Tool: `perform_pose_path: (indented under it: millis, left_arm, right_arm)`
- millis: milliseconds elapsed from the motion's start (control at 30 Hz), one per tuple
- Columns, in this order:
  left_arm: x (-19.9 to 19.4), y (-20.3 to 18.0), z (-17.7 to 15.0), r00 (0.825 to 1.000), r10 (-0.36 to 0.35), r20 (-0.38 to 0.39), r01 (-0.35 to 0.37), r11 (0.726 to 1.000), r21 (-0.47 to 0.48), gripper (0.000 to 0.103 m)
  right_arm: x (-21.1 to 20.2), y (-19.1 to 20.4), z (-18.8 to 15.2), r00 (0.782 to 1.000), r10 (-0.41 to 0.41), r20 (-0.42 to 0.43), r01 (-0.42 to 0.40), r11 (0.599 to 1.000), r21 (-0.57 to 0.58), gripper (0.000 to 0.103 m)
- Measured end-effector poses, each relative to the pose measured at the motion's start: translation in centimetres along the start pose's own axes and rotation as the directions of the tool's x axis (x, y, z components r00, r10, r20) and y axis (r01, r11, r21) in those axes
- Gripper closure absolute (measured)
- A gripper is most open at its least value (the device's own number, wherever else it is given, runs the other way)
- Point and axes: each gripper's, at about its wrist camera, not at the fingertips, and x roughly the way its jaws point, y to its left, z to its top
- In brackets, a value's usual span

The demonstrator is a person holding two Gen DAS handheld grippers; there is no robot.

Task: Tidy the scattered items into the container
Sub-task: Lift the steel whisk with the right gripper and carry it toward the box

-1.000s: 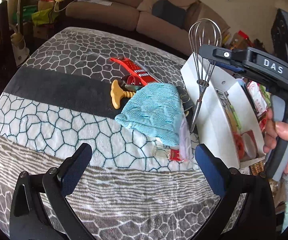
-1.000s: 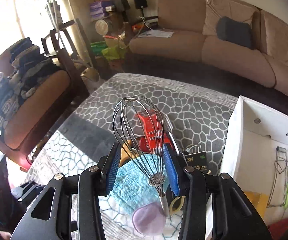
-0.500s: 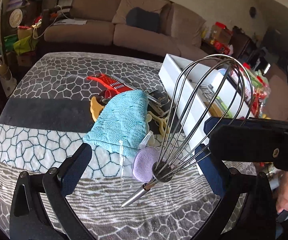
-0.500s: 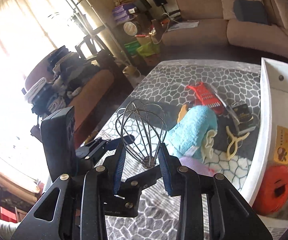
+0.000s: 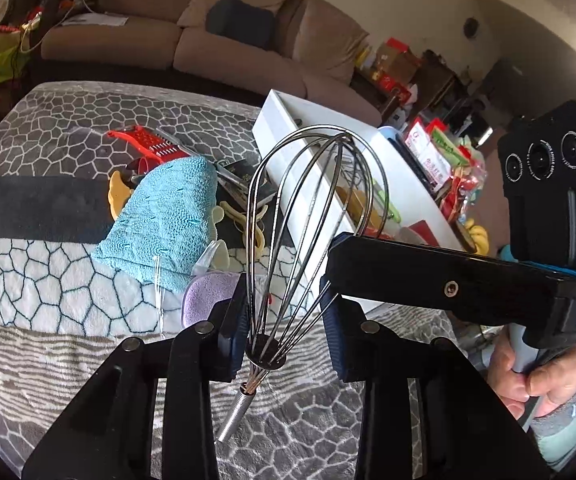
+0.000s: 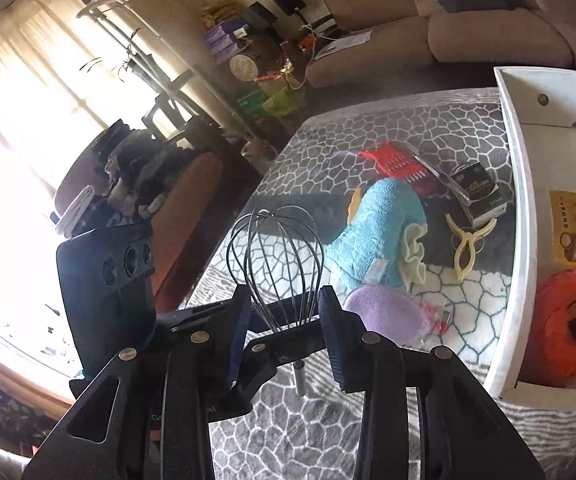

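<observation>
A metal whisk (image 5: 308, 216) hangs in the air above the patterned blanket, wires up, handle down. My right gripper (image 6: 282, 320) is shut on the whisk (image 6: 276, 256) at its wire cage. My left gripper (image 5: 284, 324) has closed in around the same cage near its base, and both pads look to touch the wires. The white container (image 5: 328, 168) lies on the right, also in the right wrist view (image 6: 516, 240), and holds an orange ball of twine (image 6: 572, 320) and yellow boxes. Scattered items lie on the blanket: a teal towel (image 5: 168, 216), a red grater (image 5: 148, 144), a purple sponge (image 6: 384, 312).
A yellow clothes peg (image 6: 468, 240), a dark small box (image 6: 480, 188), a pale yellow scrunchie (image 6: 412, 256) and a clear packet lie near the towel. A sofa (image 5: 192, 36) stands behind the table. Snack packets (image 5: 440, 160) sit beyond the container.
My left gripper has gone from wide open to closed around the whisk's wire cage. The right gripper has brought the whisk over between the left fingers and still holds it.
</observation>
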Motion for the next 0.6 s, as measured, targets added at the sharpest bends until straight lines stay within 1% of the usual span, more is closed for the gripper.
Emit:
perform_pose_path:
  millis: [100,133,167,233,300,433,500,600]
  left_arm:
    - [-0.7,-1.7,0.2,1.0,-0.02,0.02,0.019,0.999,0.031,0.073]
    - [-1.0,-2.4,0.3,0.999,-0.021,0.028,0.019,0.999,0.047,0.073]
    - [-1.4,-3.2,0.4,0.999,-0.025,0.036,0.023,0.998,0.063,0.073]
    - [-2.0,-4.8,1.2,0.997,-0.047,0.053,0.042,0.996,0.081,0.073]
    - [-2.0,-6.8,2.8,0.996,-0.076,0.047,0.071,0.993,0.092,0.073]
    - [-1.1,-12.6,7.2,0.996,-0.089,0.028,0.082,0.979,0.188,0.074]
    - [0.2,-15.6,9.5,0.996,-0.081,0.022,0.073,0.969,0.236,0.074]
    - [3.5,-19.0,12.9,0.996,-0.089,0.004,0.085,0.96,0.267,0.073]
  right_arm:
    - [-1.0,0.4,0.3,1.0,0.005,0.014,-0.004,1.0,-0.025,0.066]
    - [-1.4,0.7,0.3,1.0,0.004,0.021,-0.004,0.999,-0.035,0.068]
    - [-1.9,1.0,0.3,1.0,-0.002,0.028,0.004,0.999,-0.048,0.068]
    - [-3.3,1.3,0.5,0.999,-0.004,0.052,0.007,0.998,-0.06,0.068]
    - [-5.1,1.3,1.1,0.997,0.0,0.076,0.004,0.998,-0.056,0.069]
    - [-10.4,0.4,3.8,0.99,-0.023,0.136,0.031,0.998,-0.054,0.069]
    - [-13.3,-0.5,5.5,0.983,-0.037,0.179,0.045,0.998,-0.041,0.069]
    - [-16.9,-2.7,8.0,0.972,-0.073,0.222,0.078,0.997,-0.016,0.069]
